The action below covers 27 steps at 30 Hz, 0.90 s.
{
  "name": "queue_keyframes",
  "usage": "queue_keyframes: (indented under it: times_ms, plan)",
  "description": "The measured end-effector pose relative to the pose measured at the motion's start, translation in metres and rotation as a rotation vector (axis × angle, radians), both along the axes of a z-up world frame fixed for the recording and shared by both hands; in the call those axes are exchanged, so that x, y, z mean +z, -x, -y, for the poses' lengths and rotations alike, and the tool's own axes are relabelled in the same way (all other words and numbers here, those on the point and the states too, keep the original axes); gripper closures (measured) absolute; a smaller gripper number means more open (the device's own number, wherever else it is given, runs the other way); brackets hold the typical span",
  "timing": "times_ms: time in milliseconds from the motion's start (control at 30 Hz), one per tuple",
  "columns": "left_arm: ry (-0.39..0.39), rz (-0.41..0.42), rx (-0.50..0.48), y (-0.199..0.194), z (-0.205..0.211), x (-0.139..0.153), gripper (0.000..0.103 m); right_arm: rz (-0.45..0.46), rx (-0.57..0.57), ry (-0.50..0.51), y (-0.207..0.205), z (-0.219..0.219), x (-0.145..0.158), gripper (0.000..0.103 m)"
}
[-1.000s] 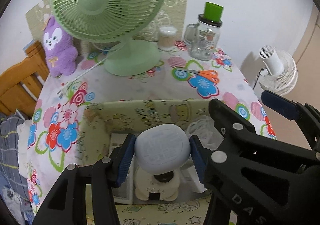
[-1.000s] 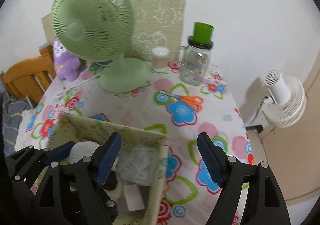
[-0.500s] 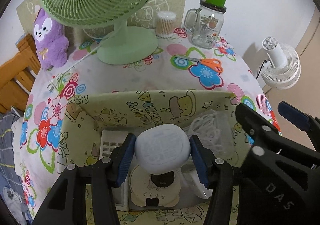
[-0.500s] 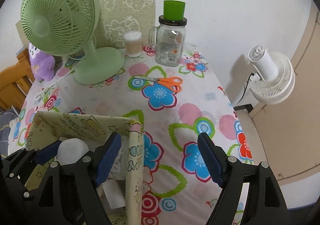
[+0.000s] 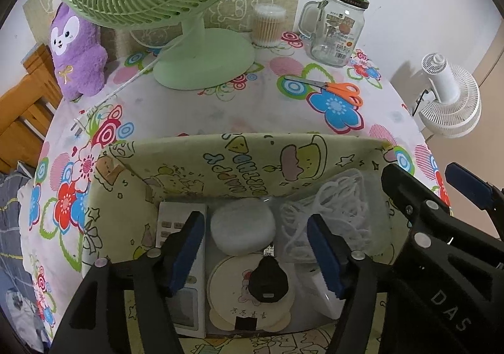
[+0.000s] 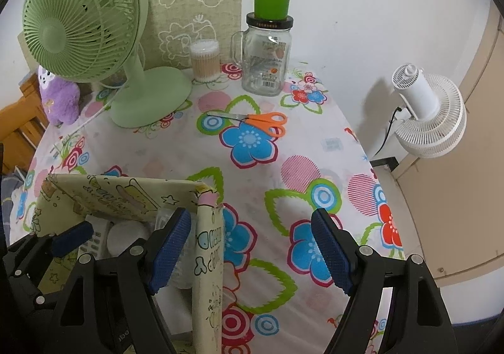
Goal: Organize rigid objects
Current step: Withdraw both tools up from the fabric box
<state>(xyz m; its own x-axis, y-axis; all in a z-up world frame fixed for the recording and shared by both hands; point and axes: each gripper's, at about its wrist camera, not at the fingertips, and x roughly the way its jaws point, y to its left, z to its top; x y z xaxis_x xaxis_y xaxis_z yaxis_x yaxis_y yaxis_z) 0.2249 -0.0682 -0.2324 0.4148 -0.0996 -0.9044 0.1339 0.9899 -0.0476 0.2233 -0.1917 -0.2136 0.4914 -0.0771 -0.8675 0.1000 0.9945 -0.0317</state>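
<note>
A yellow cartoon-print storage box (image 5: 239,162) stands on the floral tablecloth. Inside it lie a pale oval case (image 5: 242,230), a white remote (image 5: 170,221), a round cartoon disc with a black item on it (image 5: 252,294) and a bag of white cord (image 5: 334,212). My left gripper (image 5: 255,254) is open above the box, its blue pads either side of the oval case and apart from it. My right gripper (image 6: 249,251) is open and empty, straddling the box's right wall (image 6: 208,247). Orange scissors (image 6: 255,121) lie on the cloth farther back.
A green desk fan (image 6: 88,23), a cotton-swab tub (image 6: 204,59) and a glass mug jar with a green cup on top (image 6: 267,58) stand at the back. A purple plush (image 5: 77,51) sits back left. A white fan (image 6: 428,111) stands beyond the table's right edge.
My left gripper has opened and let go of the oval case, which now lies in the box. My right gripper has shifted right along the box's wall.
</note>
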Motion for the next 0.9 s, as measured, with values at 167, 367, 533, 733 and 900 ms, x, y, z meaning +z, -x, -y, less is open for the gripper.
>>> queue_keyframes:
  times_ms: [167, 367, 533, 733, 900]
  plan:
    - [0.002, 0.016, -0.011, 0.005, -0.002, 0.007, 0.023, 0.006, -0.005, 0.001, 0.004, -0.001, 0.005, 0.022]
    - [-0.004, 0.048, -0.014, 0.017, -0.006, 0.022, 0.019, 0.025, -0.004, -0.006, 0.016, -0.004, 0.018, 0.022]
    - [-0.004, 0.076, -0.015, 0.03, -0.011, 0.037, 0.016, 0.051, 0.004, -0.003, 0.027, -0.01, 0.032, 0.022]
    - [0.001, 0.102, -0.019, 0.047, -0.018, 0.05, 0.014, 0.083, 0.011, -0.009, 0.043, -0.015, 0.046, 0.017]
    - [-0.001, 0.12, -0.022, 0.063, -0.02, 0.059, 0.013, 0.097, 0.007, -0.02, 0.058, -0.017, 0.055, 0.016]
